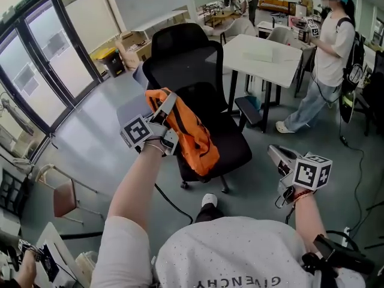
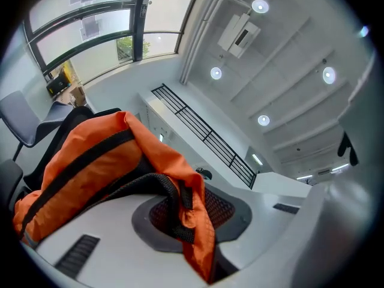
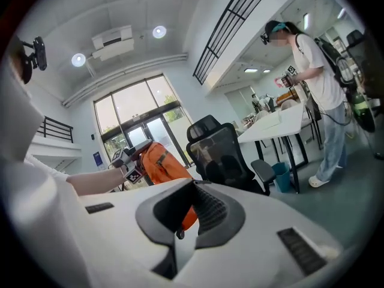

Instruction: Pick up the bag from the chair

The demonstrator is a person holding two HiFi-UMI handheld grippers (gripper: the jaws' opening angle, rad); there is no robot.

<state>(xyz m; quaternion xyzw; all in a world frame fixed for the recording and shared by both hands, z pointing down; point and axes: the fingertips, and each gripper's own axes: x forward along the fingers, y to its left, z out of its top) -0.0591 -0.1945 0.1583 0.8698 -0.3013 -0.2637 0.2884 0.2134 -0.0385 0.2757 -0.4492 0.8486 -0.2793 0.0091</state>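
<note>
Left tongs [image 1: 168,104] pinch orange bag [image 1: 197,141]; right tongs [image 1: 275,152] pressed together; shirt [image 1: 240,248] reads GIVENCHY.

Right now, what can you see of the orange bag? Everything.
The orange bag is soft, nylon-looking fabric, crumpled and slack, crossed by black webbing straps. The left claw is shut on its top edge, pinching fabric and a strap between the pads. It hangs long and tilted in front of the black office chair, apparently above the seat. Whether its bottom touches the seat I cannot tell. Nothing else visibly touches it.
</note>
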